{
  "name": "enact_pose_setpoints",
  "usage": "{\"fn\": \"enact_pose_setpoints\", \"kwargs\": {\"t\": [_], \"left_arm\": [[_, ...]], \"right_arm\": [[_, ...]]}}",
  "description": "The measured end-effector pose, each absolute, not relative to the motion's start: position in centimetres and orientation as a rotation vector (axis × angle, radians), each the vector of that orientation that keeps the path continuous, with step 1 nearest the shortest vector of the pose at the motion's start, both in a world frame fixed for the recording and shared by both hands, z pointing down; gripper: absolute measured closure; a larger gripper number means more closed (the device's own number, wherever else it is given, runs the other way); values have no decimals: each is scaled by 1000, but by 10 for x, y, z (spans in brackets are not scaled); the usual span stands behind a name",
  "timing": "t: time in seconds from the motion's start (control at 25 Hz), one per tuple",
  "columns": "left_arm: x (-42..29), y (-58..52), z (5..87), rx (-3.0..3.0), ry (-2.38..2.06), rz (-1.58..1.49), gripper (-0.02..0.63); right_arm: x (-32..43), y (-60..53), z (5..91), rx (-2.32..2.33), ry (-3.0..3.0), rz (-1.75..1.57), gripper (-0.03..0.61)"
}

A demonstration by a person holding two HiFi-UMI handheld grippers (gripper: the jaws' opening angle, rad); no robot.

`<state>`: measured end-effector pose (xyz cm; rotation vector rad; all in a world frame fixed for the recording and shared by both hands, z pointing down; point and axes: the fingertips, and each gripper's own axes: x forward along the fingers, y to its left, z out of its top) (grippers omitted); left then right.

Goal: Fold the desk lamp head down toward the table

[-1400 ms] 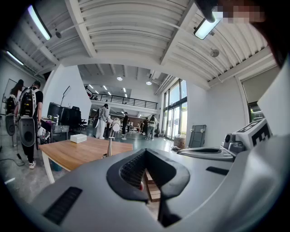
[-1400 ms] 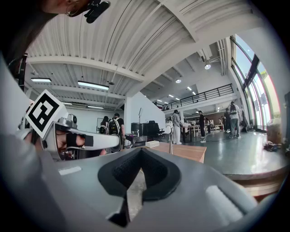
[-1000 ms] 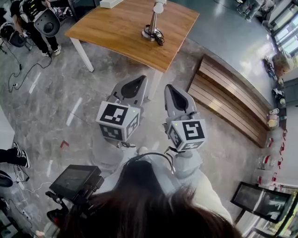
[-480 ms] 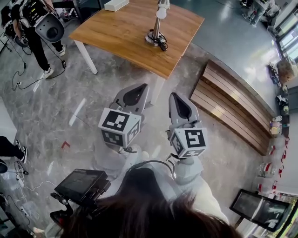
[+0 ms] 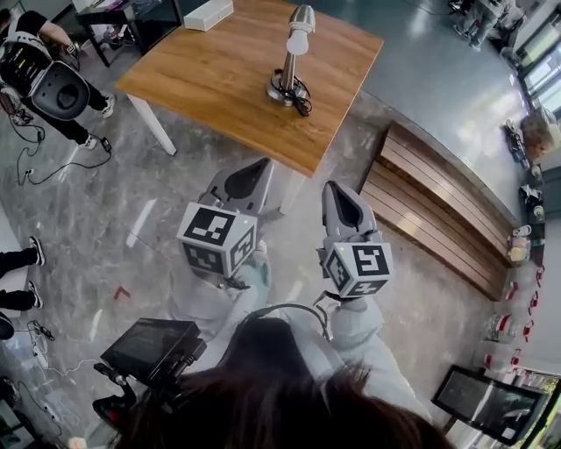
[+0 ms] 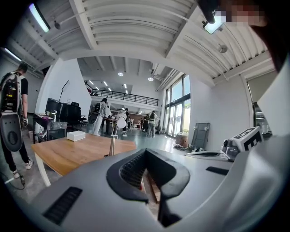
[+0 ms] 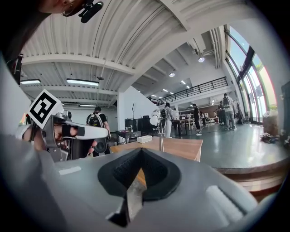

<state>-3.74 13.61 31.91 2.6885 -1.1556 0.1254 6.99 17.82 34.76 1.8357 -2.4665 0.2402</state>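
Head view: desk lamp (image 5: 289,61) is standing upright near the right end of the wooden table (image 5: 202,70), its head (image 5: 301,19) raised on the stem and its base (image 5: 285,88) sitting beside a coiled black cord; the head, cut off by the top edge a second ago, is now showing whole. White box (image 5: 209,13) is lying at the table's far edge. Left gripper (image 5: 259,165) and right gripper (image 5: 333,188) are hovering over the grey floor short of the table, well apart from the lamp, each with jaws pressed together and pinching nothing, as in both earlier frames. Person with a backpack (image 5: 44,74) at upper left is bending lower than before. Slatted bench (image 5: 429,202) is lying to the right. Left gripper view: left gripper (image 6: 146,150) is pointing about level, jaws meeting with nothing between; the lamp (image 6: 112,145) is rising from the table (image 6: 68,156) ahead and left of the tips. Right gripper view: right gripper (image 7: 141,148) is likewise closed on nothing; the lamp (image 7: 160,136) is standing on the table (image 7: 181,147) just above the tips, far off.
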Motion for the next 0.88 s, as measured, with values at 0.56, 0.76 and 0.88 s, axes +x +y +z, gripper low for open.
{"fn": "enact_pose_setpoints", "kwargs": {"t": [0.56,0.76,0.88], "left_arm": [[-32,-105,318,2712,-1082,170,614],[-15,-162,329,2711,-1058,166,614],[-1,-194,337,2703,-1060,181,614]], "right_arm": [[101,-69,352,1862,-2487,333,577],[114,-135,382,1767,-2485,370,575],[120,-173,399,1703,-2505,421,575]]}}
